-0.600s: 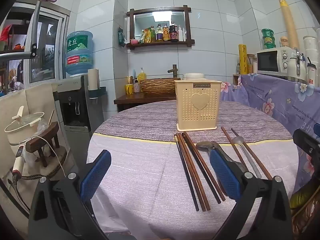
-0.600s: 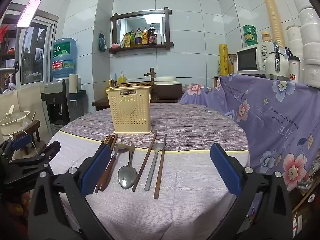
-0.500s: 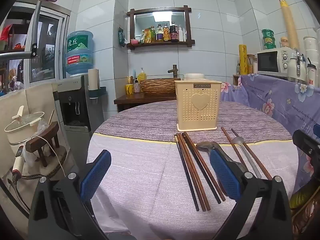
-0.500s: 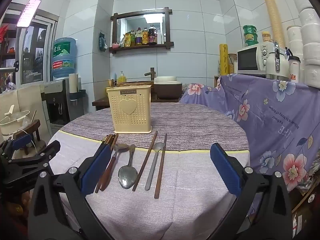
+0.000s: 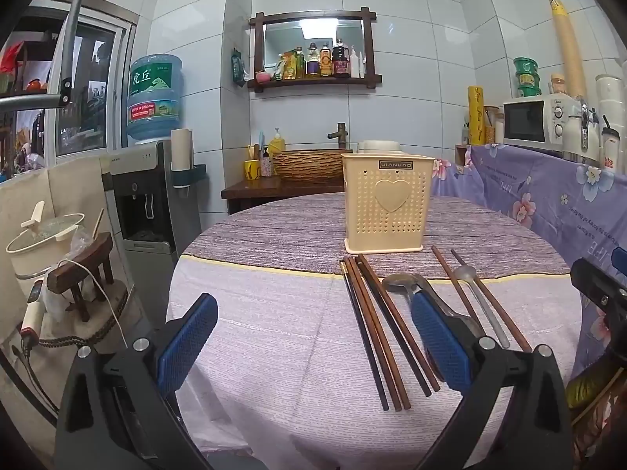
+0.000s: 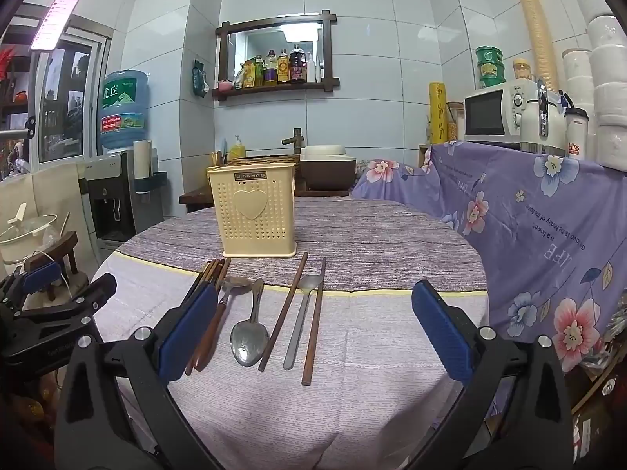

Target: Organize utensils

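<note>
Utensils are laid in a row on the tabletop, near a cream holder: chopsticks left, spoons in the middle. Both the left gripper and right gripper are held spread, fingers grasping nothing.

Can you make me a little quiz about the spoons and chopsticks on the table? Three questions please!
1. True or false: the cream holder stands behind the utensils.
2. How many spoons lie on the tablecloth? A) one B) three C) five
3. Fill in: both the left gripper and the right gripper are ____.

Key: 1 true. 2 B: the wooden-handled spoon, the big steel spoon and the spoon between two chopsticks. 3 open, holding nothing.
</note>
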Available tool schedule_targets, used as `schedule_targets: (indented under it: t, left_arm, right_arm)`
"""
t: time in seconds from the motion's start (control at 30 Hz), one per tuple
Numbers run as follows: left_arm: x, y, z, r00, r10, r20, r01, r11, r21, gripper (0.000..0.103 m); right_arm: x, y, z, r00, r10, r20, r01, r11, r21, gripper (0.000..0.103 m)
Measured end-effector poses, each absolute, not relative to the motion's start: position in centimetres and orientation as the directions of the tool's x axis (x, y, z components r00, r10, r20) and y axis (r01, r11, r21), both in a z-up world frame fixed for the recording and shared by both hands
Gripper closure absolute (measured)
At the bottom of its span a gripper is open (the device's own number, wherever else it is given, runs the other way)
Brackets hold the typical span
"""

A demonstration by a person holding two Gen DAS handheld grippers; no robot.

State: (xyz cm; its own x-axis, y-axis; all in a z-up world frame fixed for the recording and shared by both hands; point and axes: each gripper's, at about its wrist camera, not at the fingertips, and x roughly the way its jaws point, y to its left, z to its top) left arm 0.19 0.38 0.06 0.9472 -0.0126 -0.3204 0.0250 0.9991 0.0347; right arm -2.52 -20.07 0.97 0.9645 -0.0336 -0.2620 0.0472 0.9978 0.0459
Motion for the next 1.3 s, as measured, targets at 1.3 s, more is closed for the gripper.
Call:
schedule_targets:
  t: [1.3]
  left_arm:
    - [-0.03,-0.09,-0.12,0.948,-0.026,-0.316,0.047,0.997,0.058,0.004]
  right_arm:
    - [-2.24,-19.93,0.94,0.959,-0.037,-0.282,0.051,0.998,0.042,0.005]
